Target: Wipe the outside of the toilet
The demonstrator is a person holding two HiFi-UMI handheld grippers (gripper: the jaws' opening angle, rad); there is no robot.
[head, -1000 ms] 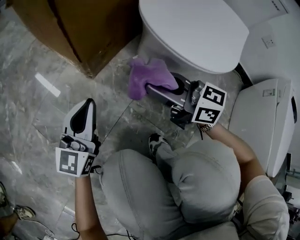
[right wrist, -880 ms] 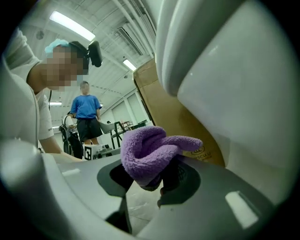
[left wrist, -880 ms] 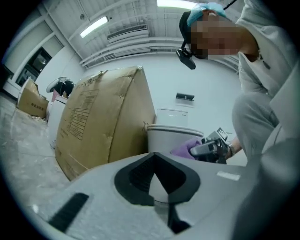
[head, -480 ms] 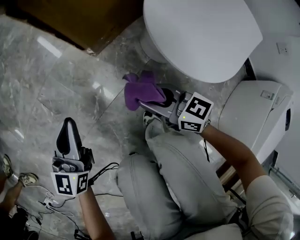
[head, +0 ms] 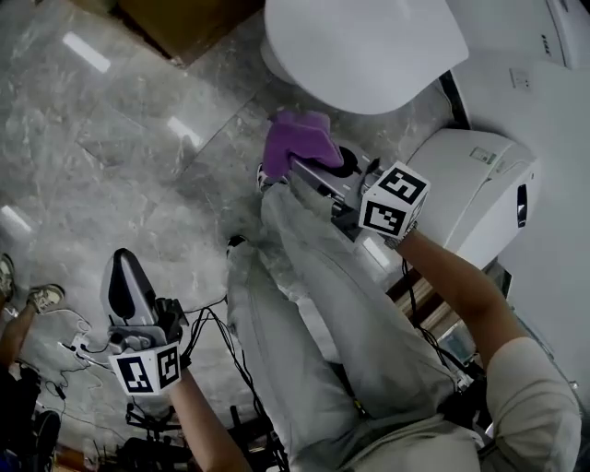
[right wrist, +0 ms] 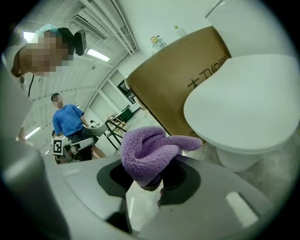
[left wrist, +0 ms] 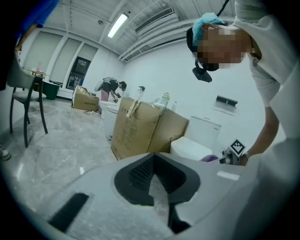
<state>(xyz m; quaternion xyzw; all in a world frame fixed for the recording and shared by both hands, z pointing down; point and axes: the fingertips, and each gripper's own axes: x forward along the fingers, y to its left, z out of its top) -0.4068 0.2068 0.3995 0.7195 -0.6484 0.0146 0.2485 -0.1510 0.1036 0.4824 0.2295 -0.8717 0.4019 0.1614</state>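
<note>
Nearest to you, your left gripper (head: 126,267) hangs low by your left leg over the marble floor (head: 83,138). Its jaws are pressed together with nothing in them. A bit further out, your right gripper (head: 318,164) is clamped on the purple cloth (head: 300,138), which bunches up out of the jaws in a fluffy wad. The cloth is right by the lower front of the toilet (head: 369,46), under the rim, though I honestly can't tell if it touches the porcelain. The lid's down. Past the toilet on the left there's a cardboard box (head: 184,23), and way back a person in a blue shirt (right wrist: 68,119).
</note>
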